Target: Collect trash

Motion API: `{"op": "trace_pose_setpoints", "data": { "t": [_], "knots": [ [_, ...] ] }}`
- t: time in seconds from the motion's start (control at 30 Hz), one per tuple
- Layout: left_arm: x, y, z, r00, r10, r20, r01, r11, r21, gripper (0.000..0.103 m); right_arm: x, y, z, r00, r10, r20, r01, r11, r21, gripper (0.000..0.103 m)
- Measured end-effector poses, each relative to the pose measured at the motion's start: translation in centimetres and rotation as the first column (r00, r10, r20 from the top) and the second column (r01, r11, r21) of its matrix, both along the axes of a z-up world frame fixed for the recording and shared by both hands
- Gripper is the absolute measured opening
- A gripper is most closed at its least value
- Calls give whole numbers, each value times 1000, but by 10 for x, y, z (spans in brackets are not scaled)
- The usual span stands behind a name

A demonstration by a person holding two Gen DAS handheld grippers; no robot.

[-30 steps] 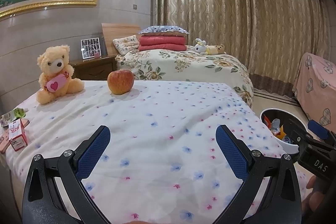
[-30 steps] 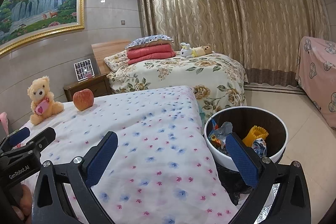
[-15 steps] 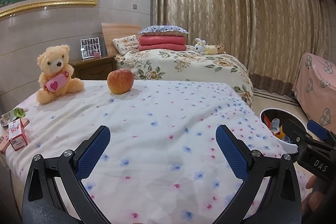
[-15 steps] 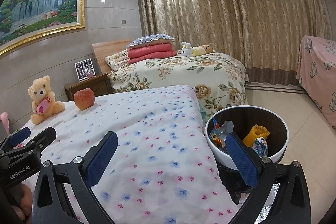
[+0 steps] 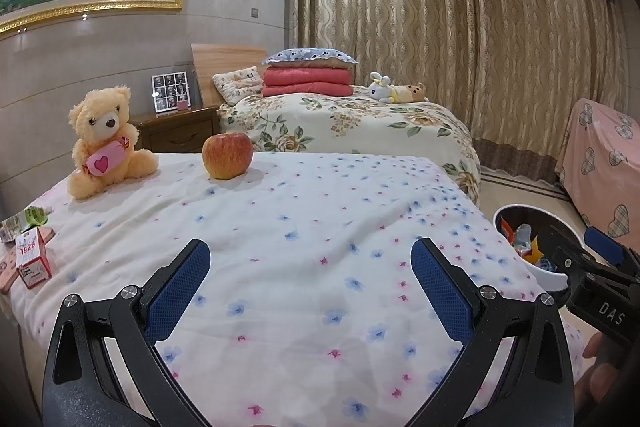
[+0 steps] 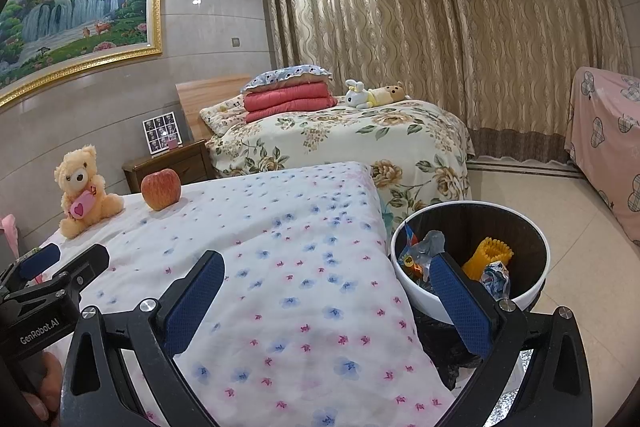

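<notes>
Black claw [image 5: 310,259]; blue pads [image 5: 178,293]

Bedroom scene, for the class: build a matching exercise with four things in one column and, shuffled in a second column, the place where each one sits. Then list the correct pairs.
Things
1. apple
2. yellow corrugated scrap
3. small red-and-white carton
4. white rabbit plush

Places
A. on the far floral bed
B. at the left edge of the near bed
C. inside the trash bin
D. beside the teddy bear on the near bed

Pairs: 1-D, 2-C, 3-B, 4-A
</notes>
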State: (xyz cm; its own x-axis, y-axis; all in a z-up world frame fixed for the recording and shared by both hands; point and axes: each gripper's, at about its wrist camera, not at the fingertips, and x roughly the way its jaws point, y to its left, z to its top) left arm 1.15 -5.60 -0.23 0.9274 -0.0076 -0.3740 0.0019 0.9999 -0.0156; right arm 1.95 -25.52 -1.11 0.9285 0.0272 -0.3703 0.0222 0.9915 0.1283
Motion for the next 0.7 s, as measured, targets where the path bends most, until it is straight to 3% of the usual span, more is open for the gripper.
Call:
{"op": "trace_pose_setpoints", "data": {
  "t": [0.7],
  "knots": [
    [0, 0, -1, 1000, -7, -2, 7, 1000, 2, 103, 0, 0, 1, 1000, 1, 0, -1, 1000, 5, 103]
  ]
}}
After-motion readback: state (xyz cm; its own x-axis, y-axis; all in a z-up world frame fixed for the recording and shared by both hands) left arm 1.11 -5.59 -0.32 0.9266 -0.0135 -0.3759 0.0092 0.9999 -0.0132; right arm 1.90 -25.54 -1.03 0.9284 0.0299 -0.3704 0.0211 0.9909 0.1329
